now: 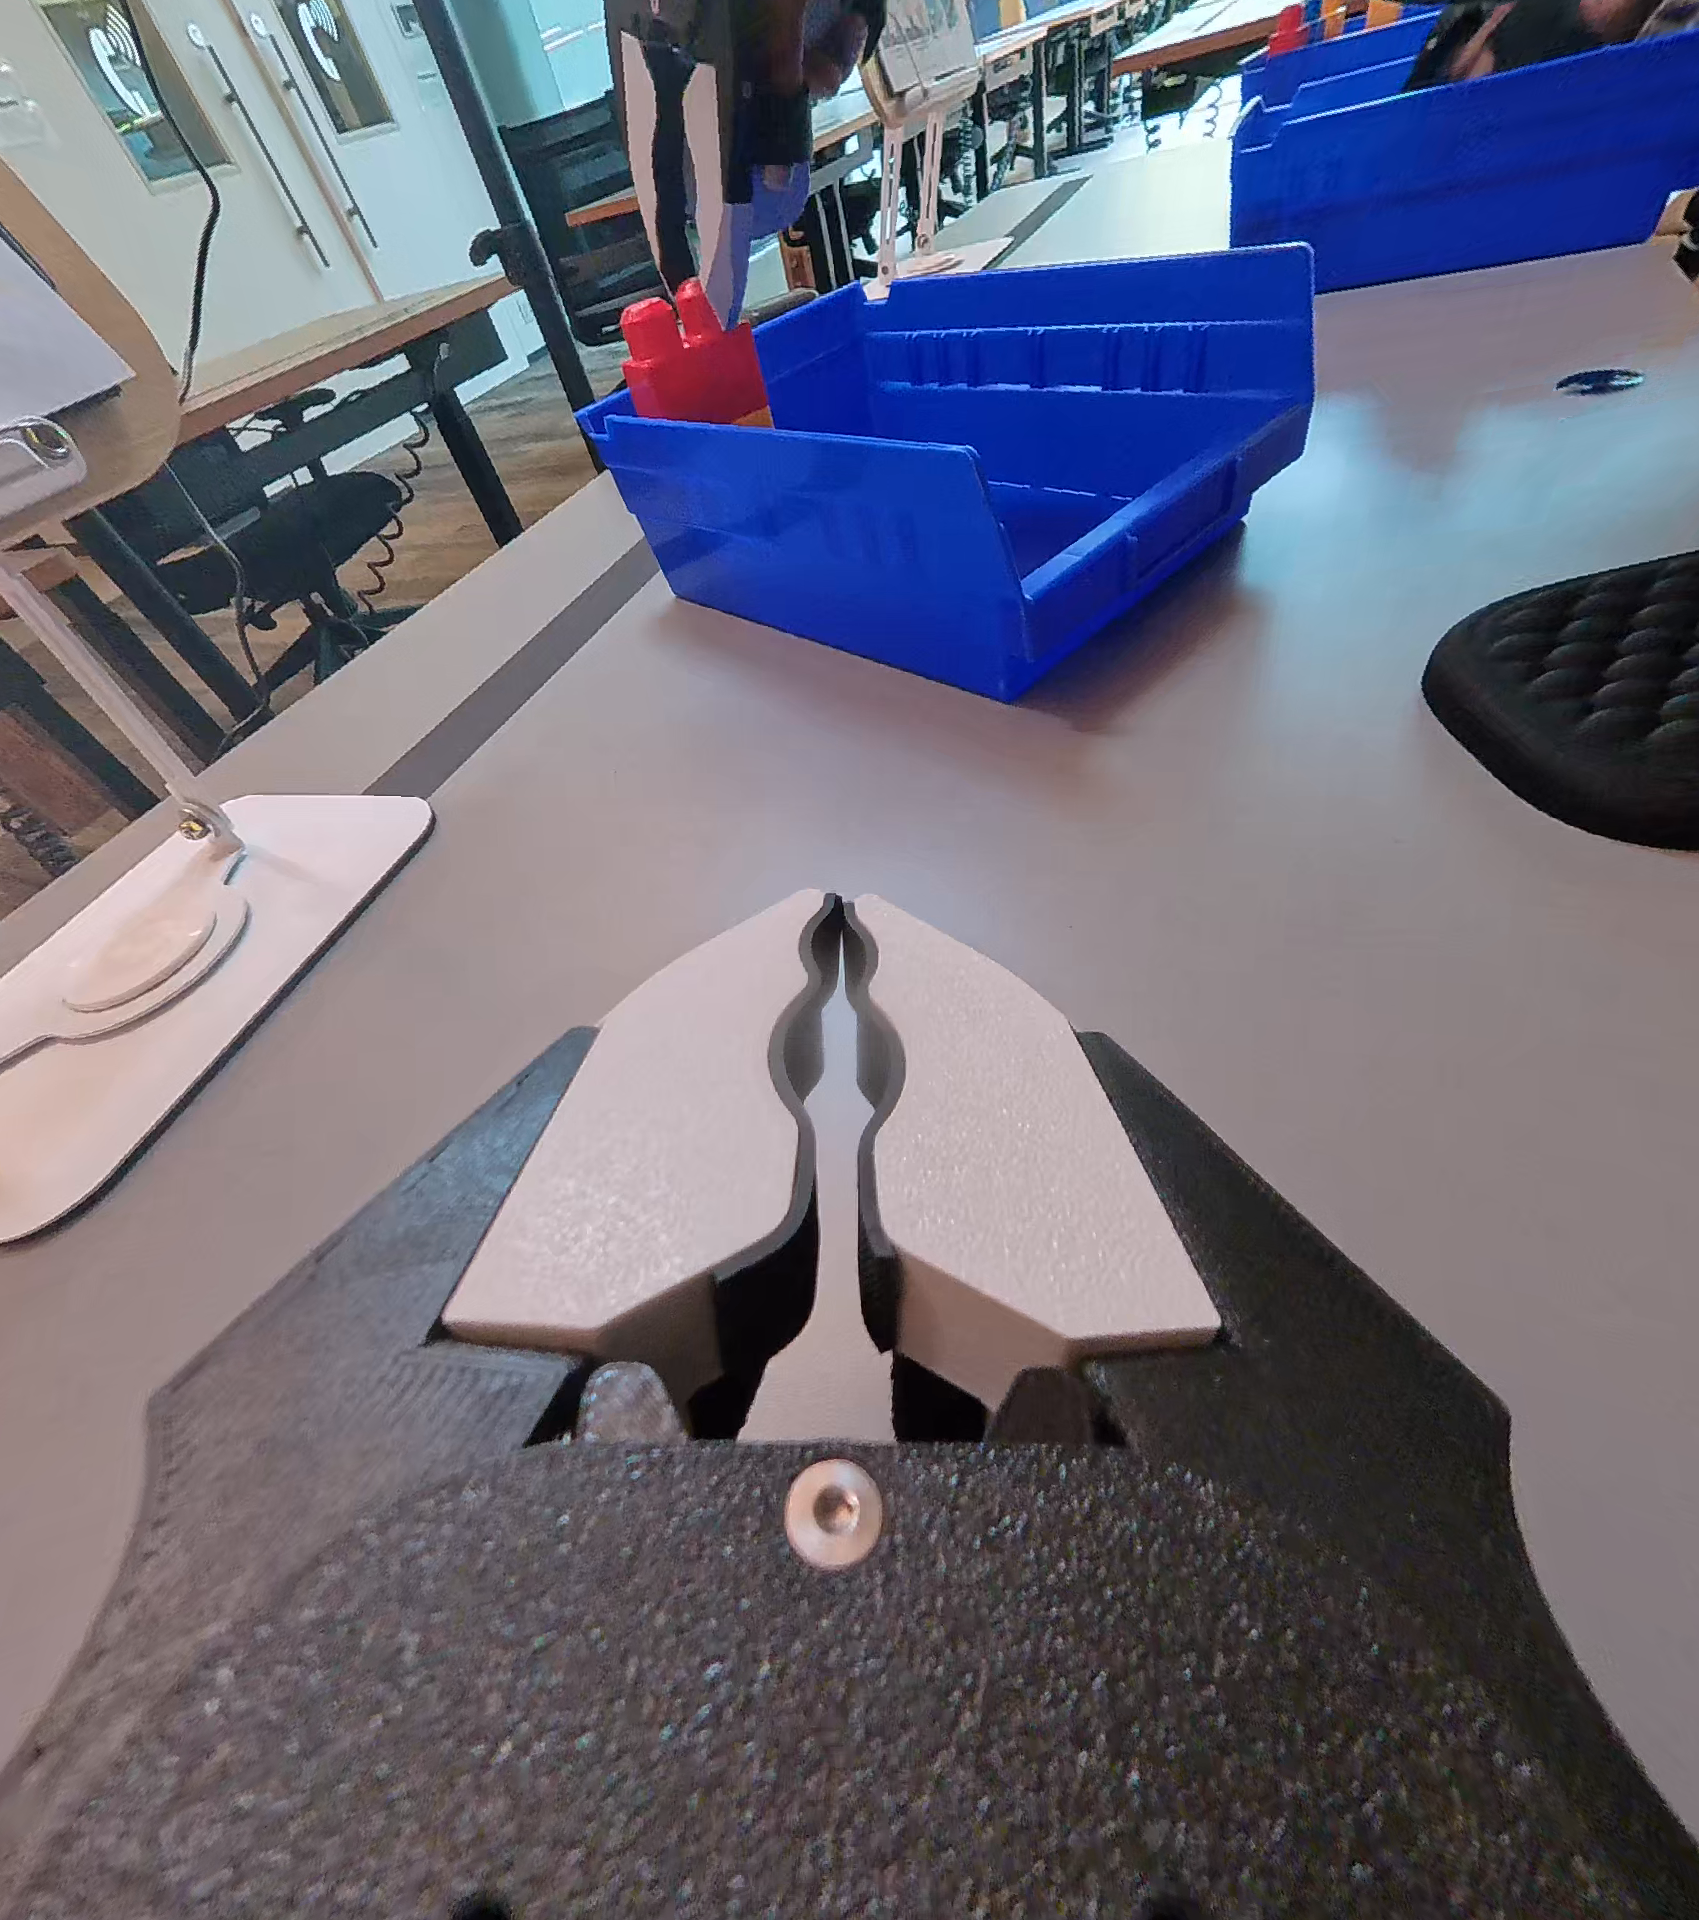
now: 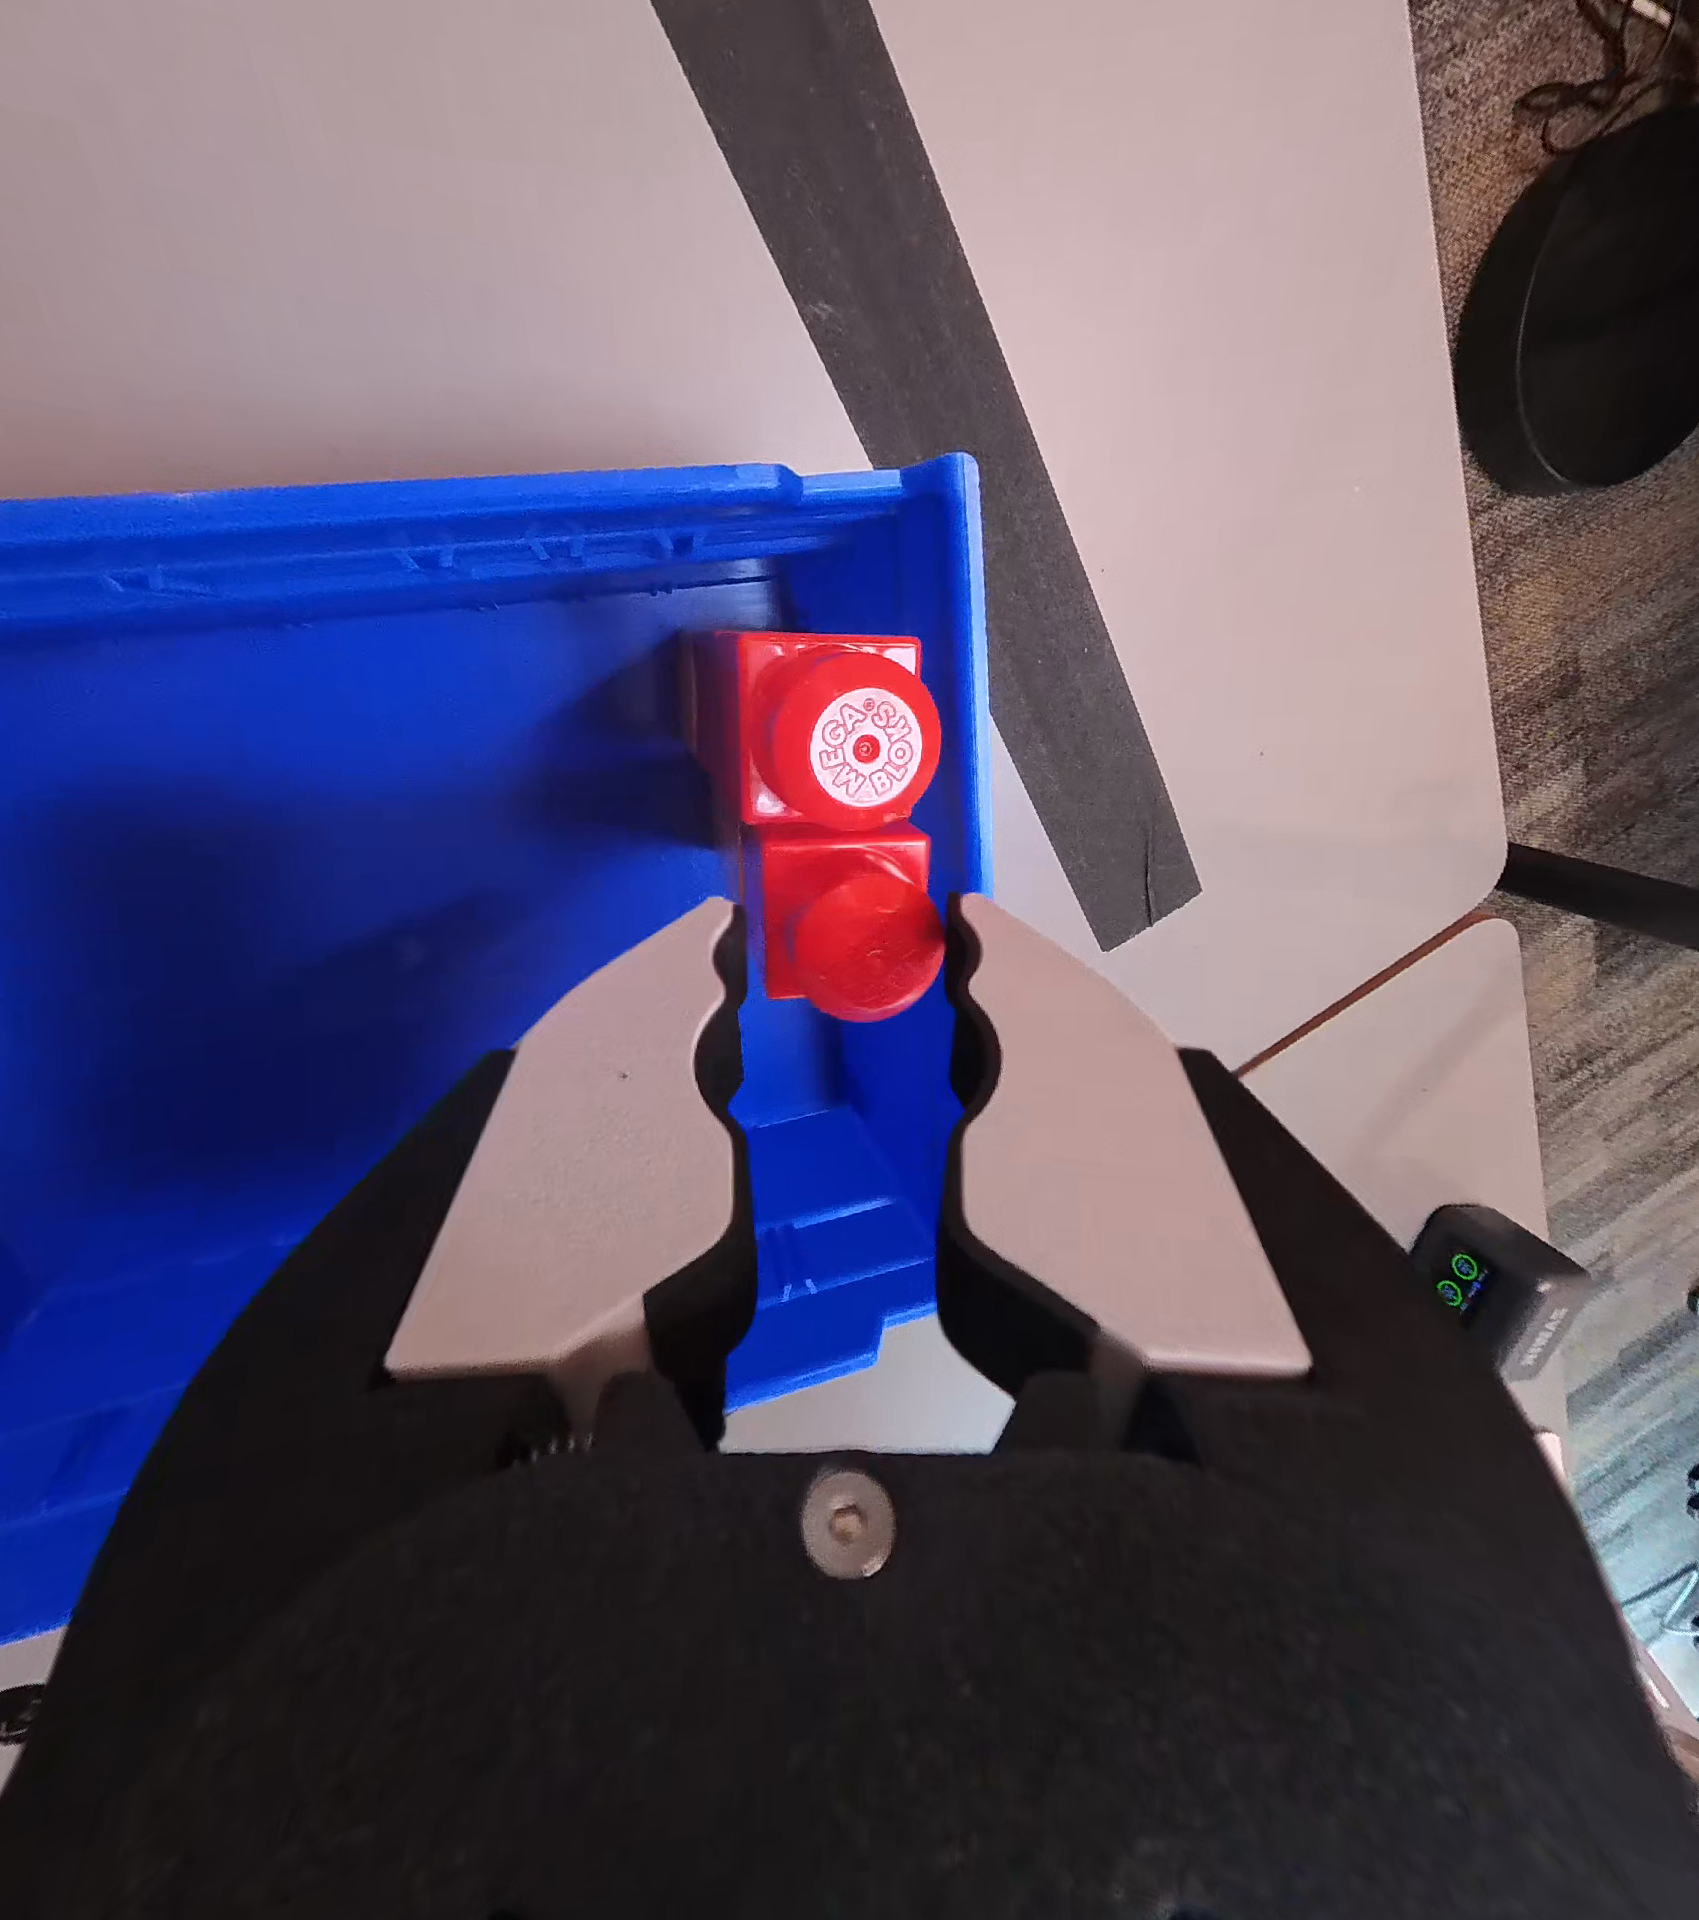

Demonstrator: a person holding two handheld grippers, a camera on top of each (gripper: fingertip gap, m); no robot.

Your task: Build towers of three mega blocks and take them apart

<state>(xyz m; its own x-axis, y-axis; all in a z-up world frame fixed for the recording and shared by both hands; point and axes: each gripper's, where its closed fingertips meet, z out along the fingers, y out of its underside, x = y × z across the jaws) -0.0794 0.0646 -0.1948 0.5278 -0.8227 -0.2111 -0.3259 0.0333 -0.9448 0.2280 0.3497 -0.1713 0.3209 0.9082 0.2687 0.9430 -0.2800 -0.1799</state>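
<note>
While your right gripper hangs parted straight above the red block in the corner of the blue bin, its long axis runs away from you, along the fingers. Your left gripper, pinched empty, rests well apart.

**Left gripper low and closed, right gripper pointing down with fingers apart**

The left gripper lies low and nearly level, pointing forward, its two grey fingers meeting at the tips with nothing between them. The right gripper is raised and points steeply downward; its fingers are spread with a clear gap. From the left wrist view it shows far off, tips pointing down.
</note>
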